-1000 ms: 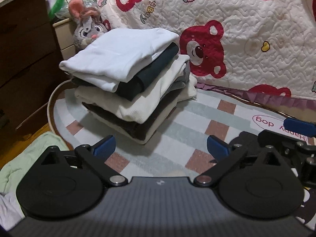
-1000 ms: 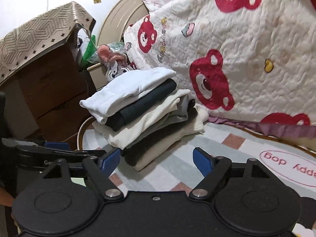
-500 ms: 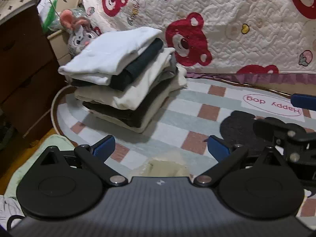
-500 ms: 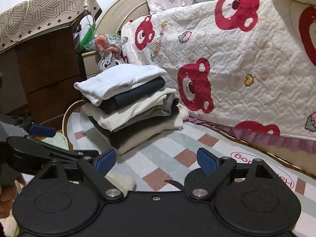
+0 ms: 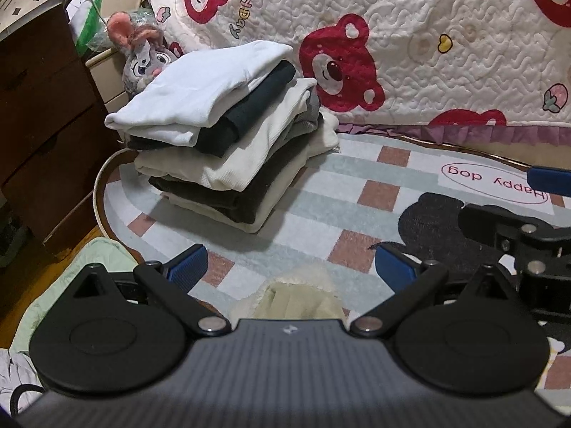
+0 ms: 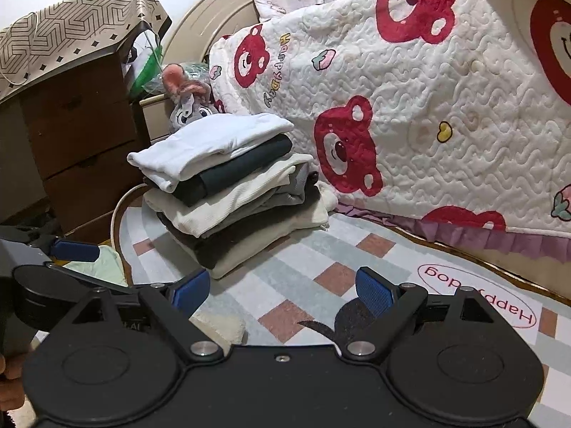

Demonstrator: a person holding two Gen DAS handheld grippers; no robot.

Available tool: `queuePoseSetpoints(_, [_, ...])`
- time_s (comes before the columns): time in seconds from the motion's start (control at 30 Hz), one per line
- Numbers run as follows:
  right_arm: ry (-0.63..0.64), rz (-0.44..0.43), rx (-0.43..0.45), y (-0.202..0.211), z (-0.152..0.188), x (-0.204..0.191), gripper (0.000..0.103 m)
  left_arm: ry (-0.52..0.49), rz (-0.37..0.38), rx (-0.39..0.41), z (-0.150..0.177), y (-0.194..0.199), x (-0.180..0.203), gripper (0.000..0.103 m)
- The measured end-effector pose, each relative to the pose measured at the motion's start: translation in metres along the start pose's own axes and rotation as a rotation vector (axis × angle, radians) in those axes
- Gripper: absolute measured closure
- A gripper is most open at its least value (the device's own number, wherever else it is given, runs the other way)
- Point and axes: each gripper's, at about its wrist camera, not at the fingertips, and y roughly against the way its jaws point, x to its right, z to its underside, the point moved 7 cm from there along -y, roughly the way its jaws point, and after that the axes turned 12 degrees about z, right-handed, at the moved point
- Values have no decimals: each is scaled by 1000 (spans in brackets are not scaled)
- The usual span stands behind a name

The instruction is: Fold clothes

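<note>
A stack of folded clothes (image 5: 228, 132) (image 6: 228, 185), white on top over dark and cream layers, rests on the checked rug (image 5: 321, 192) (image 6: 296, 260) beside the bed. A cream fluffy garment (image 5: 296, 296) (image 6: 217, 324) lies on the rug just ahead of my left gripper (image 5: 289, 267), which is open with nothing between its blue pads. My right gripper (image 6: 282, 289) is open too and holds nothing. Each gripper shows at the edge of the other's view.
A bed with a bear-print quilt (image 5: 410, 42) (image 6: 410, 107) fills the right. A dark wooden dresser (image 5: 39, 125) (image 6: 78, 149) stands on the left, with a plush rabbit (image 5: 142, 57) behind the stack. A pale green cloth (image 5: 82, 271) lies at the rug's left edge.
Both grippers have pulled back from the stack and tilted down slightly. The cream fluffy garment has come into view under the left gripper. Both stay open.
</note>
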Motion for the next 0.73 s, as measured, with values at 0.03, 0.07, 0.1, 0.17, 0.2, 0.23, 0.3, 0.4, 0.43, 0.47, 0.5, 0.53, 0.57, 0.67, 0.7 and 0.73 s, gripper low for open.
queuePoseSetpoints(0.03, [-1, 0, -2, 0, 0, 1, 12, 2, 0, -2, 0, 0, 1, 1])
queuePoseSetpoints(0.07, [-2, -1, -2, 0, 0, 1, 12, 6, 2, -2, 1, 0, 1, 1])
queuePoseSetpoints(0.1, [-4, -2, -1, 1, 0, 1, 12, 7, 2, -1, 0, 1, 1, 1])
queuePoseSetpoints(0.17, [-10, -7, -2, 1, 0, 2, 12, 5, 0, 0, 0, 1, 2, 1])
queuePoseSetpoints(0.2, [-15, -11, -5, 1, 0, 2, 12, 5, -1, 0, 0, 1, 2, 1])
queuePoseSetpoints(0.23, [-18, -12, -8, 1, 1, 2, 12, 5, -1, -1, 0, 1, 2, 1])
queuePoseSetpoints(0.3, [-21, -11, -9, 1, 1, 3, 12, 6, -1, -6, 1, 0, 1, 1])
queuePoseSetpoints(0.4, [-19, -10, -14, 0, 2, 3, 12, 6, 0, -9, 1, 0, 2, 1])
queuePoseSetpoints(0.43, [-19, -10, -15, 0, 2, 3, 12, 7, 1, -10, 1, 0, 2, 1])
queuePoseSetpoints(0.47, [-18, -9, -16, 0, 3, 3, 12, 8, 1, -10, 1, 0, 2, 1])
queuePoseSetpoints(0.5, [-19, -9, -16, 0, 3, 3, 12, 8, 2, -10, 2, 0, 2, 1])
queuePoseSetpoints(0.53, [-19, -8, -16, 0, 3, 3, 12, 9, 3, -10, 2, 0, 2, 1])
queuePoseSetpoints(0.57, [-19, -7, -16, 0, 3, 3, 12, 7, -1, -9, 2, 1, 2, 1])
queuePoseSetpoints(0.67, [-17, -6, -18, 1, 3, 2, 12, 1, -9, -16, 2, -1, 2, 1])
queuePoseSetpoints(0.7, [-18, -7, -20, 0, 4, 2, 12, 2, -10, -16, 2, -1, 2, 1])
queuePoseSetpoints(0.73, [-20, -7, -23, 0, 4, 2, 12, 3, -11, -17, 3, -1, 1, 1])
